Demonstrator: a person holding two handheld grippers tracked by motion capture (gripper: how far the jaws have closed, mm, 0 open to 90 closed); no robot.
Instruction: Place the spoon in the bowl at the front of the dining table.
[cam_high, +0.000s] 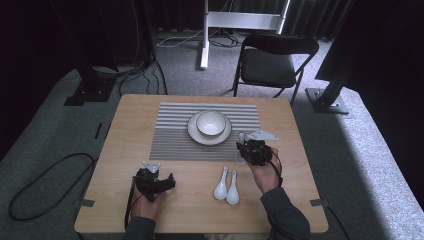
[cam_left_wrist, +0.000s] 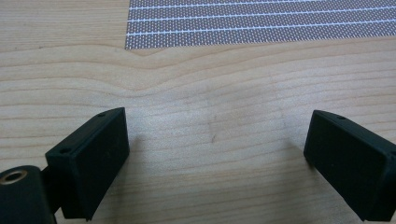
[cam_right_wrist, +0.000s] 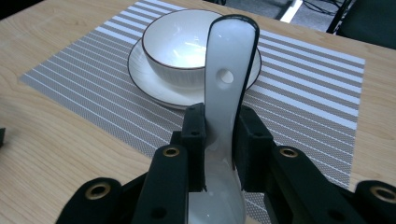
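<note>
Your right gripper (cam_right_wrist: 219, 140) clamps a white ceramic soup spoon (cam_right_wrist: 229, 70); your left gripper (cam_left_wrist: 215, 154) hangs open over bare wood.

From the high view, the wooden table (cam_high: 130, 120) carries a striped placemat (cam_high: 170, 130) at 12 o'clock, with a white bowl (cam_high: 211, 122) on a saucer (cam_high: 196, 135) in its middle. The held spoon's handle points toward that bowl, the saucer rim lying between. Two more spoons (cam_high: 226, 186) lie side by side at 6 o'clock, between your hands. A black folding chair (cam_high: 270, 62) stands beyond the far edge.
</note>
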